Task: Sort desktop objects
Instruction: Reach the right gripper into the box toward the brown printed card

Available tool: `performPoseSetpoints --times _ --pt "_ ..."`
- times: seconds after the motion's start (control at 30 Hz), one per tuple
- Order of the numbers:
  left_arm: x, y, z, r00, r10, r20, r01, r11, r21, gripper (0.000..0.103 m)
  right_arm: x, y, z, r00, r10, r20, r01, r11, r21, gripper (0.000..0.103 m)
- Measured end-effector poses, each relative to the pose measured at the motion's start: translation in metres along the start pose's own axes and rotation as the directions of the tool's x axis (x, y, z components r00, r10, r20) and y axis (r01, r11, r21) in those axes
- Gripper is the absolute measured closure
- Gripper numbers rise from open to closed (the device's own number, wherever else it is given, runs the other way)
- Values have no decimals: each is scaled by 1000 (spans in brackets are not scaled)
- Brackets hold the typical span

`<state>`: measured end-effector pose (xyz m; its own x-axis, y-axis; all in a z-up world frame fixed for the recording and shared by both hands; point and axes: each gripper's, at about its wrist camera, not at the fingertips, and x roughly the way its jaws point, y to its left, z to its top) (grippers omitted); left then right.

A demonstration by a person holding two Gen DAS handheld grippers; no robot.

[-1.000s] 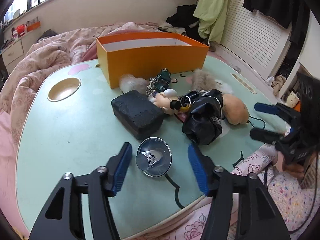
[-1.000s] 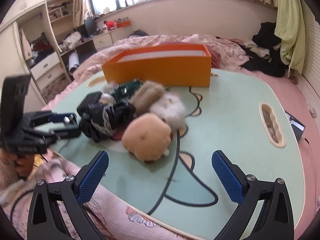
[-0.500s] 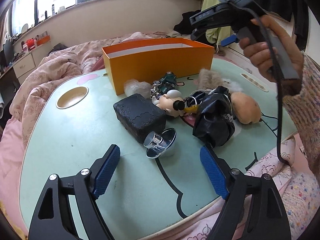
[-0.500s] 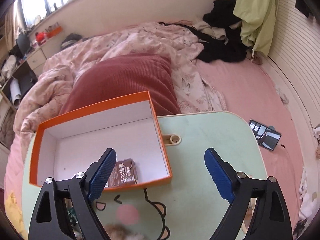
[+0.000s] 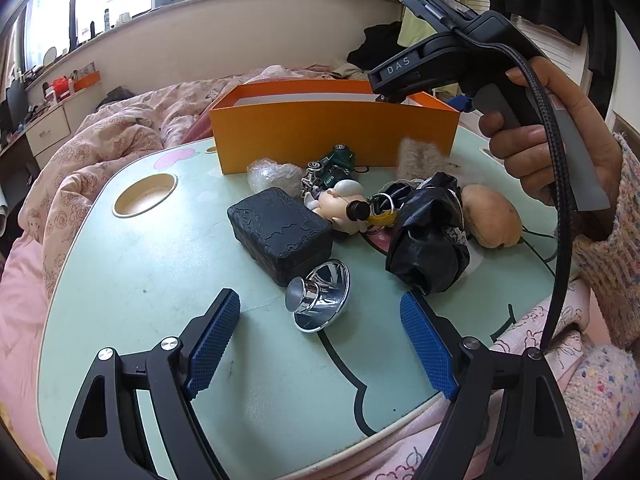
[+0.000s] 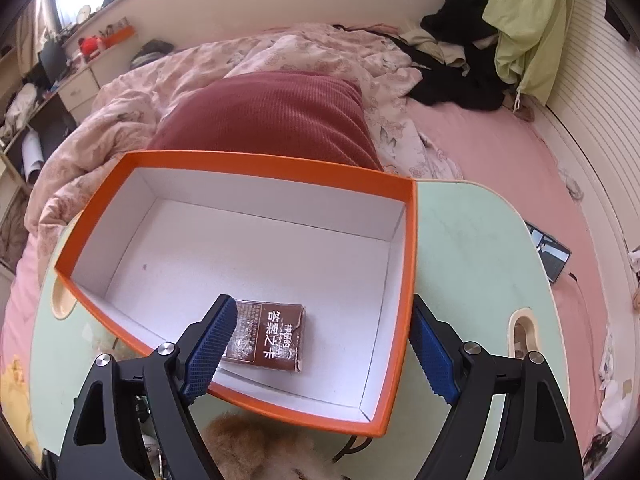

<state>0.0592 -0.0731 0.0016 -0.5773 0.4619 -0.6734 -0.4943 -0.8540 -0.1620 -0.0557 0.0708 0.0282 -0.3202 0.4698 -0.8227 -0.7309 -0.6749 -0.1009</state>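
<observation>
Blue ribbed pads face each other across a wide gap on the left gripper (image 5: 320,340), released and grasping nothing, hanging low over the near part of the mint-green table (image 5: 140,280). Just beyond its fingertips, roughly on its midline, a chrome funnel-shaped cup (image 5: 318,300) lies tipped on its side, clear of both pads and touching the near corner of a black embossed box (image 5: 280,232). Farther out sits the clutter — a pale doll head (image 5: 340,200), a small green toy vehicle (image 5: 334,164), a wad of clear wrap (image 5: 272,174), a crumpled black bag (image 5: 428,236) to the right, and a tan plush (image 5: 490,216) beyond that. At the far side stands the orange box (image 5: 332,136). The right gripper (image 6: 320,350), seen in the left view held high in a hand (image 5: 552,140) over the box's right end, looks steeply down into it; its jaws have just been closing somewhat yet still stand apart, with nothing pressed between them. Its left pad hangs over the box's white floor, its right pad outside the box's right wall. Below and between the pads, near the box's near wall, a brown card pack (image 6: 268,336) lies flat — untouched. A fluffy tan plush (image 6: 256,448) shows beneath the gripper, outside the near wall. Beyond the box lie a dark red cushion (image 6: 272,112) and a pink floral quilt (image 6: 120,120).
</observation>
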Motion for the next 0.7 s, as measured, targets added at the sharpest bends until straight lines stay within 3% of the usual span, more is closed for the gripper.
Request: performPoseSetpoints --times 0.17,0.3,0.37,0.43,0.47,0.5,0.57,0.7 --pt "0 0 0 1000 0 1 0 1000 0 21 -19 6 5 996 -65 60 67 998 -22 20" --pt "0 0 0 1000 -1 1 1 1000 0 20 -50 11 21 992 -17 123 19 1000 -18 20" --pt "0 0 0 1000 -2 1 2 1000 0 20 -52 14 34 990 134 50 -134 991 -4 20" --pt "-1 0 0 1000 -3 1 3 1000 0 20 -33 21 46 950 293 -110 -290 956 43 20" --pt "-1 0 0 1000 -3 1 3 1000 0 20 -19 25 50 926 323 -195 -315 946 72 20" --pt "-1 0 -1 1000 -4 1 4 1000 0 20 -5 30 52 912 315 -264 -302 949 91 20" --pt "-1 -1 0 1000 -4 2 4 1000 0 20 17 38 52 907 232 -352 -215 973 86 20" --pt "-1 -1 0 1000 -7 4 7 1000 0 20 36 47 50 904 124 -409 -116 992 44 20"
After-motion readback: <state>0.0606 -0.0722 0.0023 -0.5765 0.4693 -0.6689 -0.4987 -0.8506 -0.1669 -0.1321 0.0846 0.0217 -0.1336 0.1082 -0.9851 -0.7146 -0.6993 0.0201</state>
